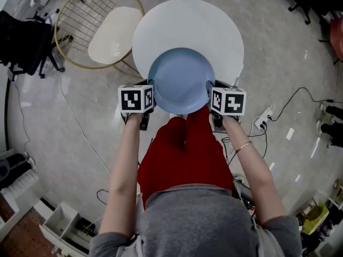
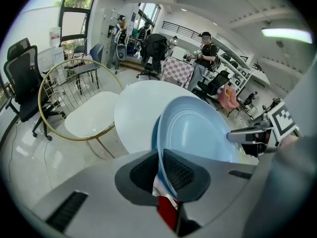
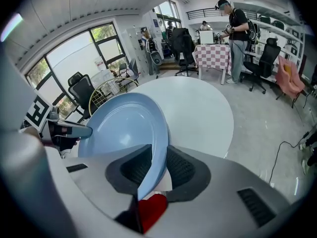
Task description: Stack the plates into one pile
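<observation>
Head view: blue plate [image 1: 181, 80] sits over the near edge of the white round counter [image 1: 187, 20], part of it overhanging toward the person. Left hand-held gripper [image 1: 148, 101] and right hand-held gripper [image 1: 211, 98] are on opposite sides of its rim. Likely failure: one side lets go first and the plate pivots off the edge to the floor. Both forearms reach forward, roughly parallel, wrists level.

Left gripper view: jaws pinch the plate's thin rim between the ribbed pads, plate tilted up and away. The bite is shallow, so a twist of the wrist could slip the rim out. A darker blue edge shows behind the plate; can't tell if it's a second plate.

Right gripper view: same story, jaws clamped on the opposite rim, only the edge caught. Uneven lowering would load one grip. No other pile visible to stack on
</observation>
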The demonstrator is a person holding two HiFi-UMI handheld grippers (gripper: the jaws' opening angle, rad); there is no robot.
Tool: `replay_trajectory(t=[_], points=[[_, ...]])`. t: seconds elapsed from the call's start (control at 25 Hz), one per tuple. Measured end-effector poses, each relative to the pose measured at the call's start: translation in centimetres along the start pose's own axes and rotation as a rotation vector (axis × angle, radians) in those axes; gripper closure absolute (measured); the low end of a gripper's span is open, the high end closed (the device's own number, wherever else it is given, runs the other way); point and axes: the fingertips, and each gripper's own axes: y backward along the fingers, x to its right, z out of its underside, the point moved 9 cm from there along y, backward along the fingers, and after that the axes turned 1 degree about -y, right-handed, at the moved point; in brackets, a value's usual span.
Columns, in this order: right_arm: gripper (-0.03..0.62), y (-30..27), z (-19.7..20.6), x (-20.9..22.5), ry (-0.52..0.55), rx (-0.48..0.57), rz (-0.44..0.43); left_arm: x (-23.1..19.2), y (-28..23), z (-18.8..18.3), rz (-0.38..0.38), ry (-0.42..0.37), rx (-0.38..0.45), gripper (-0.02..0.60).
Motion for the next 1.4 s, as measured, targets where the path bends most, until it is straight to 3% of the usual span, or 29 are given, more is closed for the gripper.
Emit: replay_trajectory(t=[1.16,1.4], points=[[0.487,-1.6,0.5,0.4,0.099,0.028,0.048,0.6,-0.5,0.4,-0.111,-0.085,0.038,0.525],[0.487,-1.5,0.3,0.6,0.097,0.037,0.061,1.0,-1.0,0.4,-0.205,-0.143,0.036,0.518]])
